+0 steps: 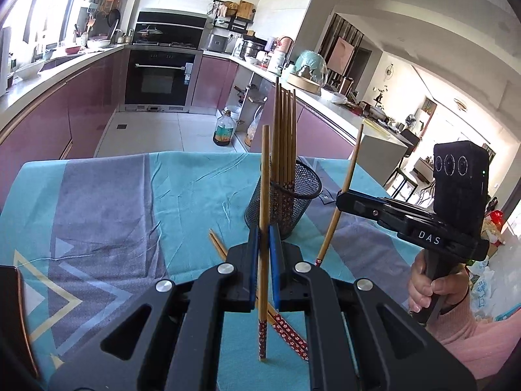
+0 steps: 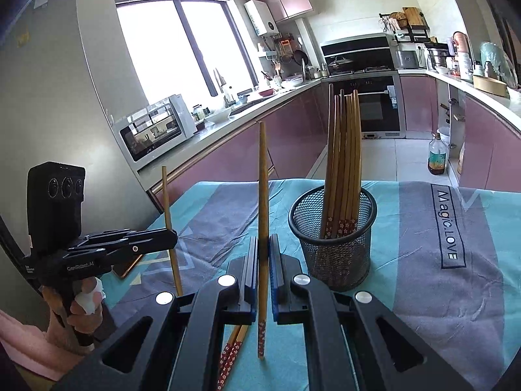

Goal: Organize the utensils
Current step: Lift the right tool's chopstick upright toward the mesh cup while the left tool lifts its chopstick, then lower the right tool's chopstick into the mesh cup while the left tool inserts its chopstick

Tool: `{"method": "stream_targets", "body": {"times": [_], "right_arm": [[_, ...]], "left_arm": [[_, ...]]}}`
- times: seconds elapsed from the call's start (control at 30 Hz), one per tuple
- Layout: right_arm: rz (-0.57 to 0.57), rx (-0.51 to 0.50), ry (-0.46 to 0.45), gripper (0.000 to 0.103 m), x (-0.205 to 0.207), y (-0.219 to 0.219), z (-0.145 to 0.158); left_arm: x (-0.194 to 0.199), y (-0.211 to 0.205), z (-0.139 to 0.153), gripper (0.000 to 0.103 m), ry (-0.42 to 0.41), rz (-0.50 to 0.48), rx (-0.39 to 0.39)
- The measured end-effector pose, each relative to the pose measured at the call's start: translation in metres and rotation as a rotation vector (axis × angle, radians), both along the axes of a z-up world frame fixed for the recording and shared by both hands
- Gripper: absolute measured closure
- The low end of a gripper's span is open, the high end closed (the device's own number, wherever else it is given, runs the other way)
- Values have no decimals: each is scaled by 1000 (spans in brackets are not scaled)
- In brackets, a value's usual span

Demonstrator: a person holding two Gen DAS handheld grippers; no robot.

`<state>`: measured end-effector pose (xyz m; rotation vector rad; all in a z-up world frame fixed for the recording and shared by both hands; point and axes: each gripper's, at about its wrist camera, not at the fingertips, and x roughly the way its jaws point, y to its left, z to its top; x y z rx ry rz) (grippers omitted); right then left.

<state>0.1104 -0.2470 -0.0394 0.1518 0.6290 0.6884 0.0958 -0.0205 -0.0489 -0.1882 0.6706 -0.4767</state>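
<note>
Wooden chopsticks, light, stiff and slippery, stand pinched mid-shaft in the left tool point(image 1: 264, 244) and right tool point(image 2: 263, 257), near the mesh cup point(image 2: 338, 254) on the worktop point(image 2: 456, 293) at centre frame.

We see smooth wooden chopsticks point(image 2: 343, 163); a black metal-mesh holder point(image 2: 335, 247); a soft matt tablecloth point(image 1: 107, 215); glossy pink cabinets point(image 2: 286, 137).

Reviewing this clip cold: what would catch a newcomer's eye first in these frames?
Each gripper is clamped on one upright chopstick: the left gripper on the left chopstick, the right gripper on the right chopstick. Just beyond them, a black mesh cup full of chopsticks stands on the teal tablecloth. Two loose chopsticks lie on the cloth below.
</note>
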Motion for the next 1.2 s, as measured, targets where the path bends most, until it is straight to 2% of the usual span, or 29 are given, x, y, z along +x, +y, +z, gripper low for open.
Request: {"method": "stream_targets", "body": {"times": [0.53, 1.03, 1.2], "right_arm": [[-35, 16, -109, 98, 5, -18, 38], [-89, 5, -237, 98, 13, -30, 83], [-103, -11, -255, 98, 22, -31, 91]], "left_arm": [[4, 2, 46, 96, -105, 5, -57], [25, -16, 89, 96, -216, -9, -51], [34, -24, 101, 96, -242, -12, -46]]}}
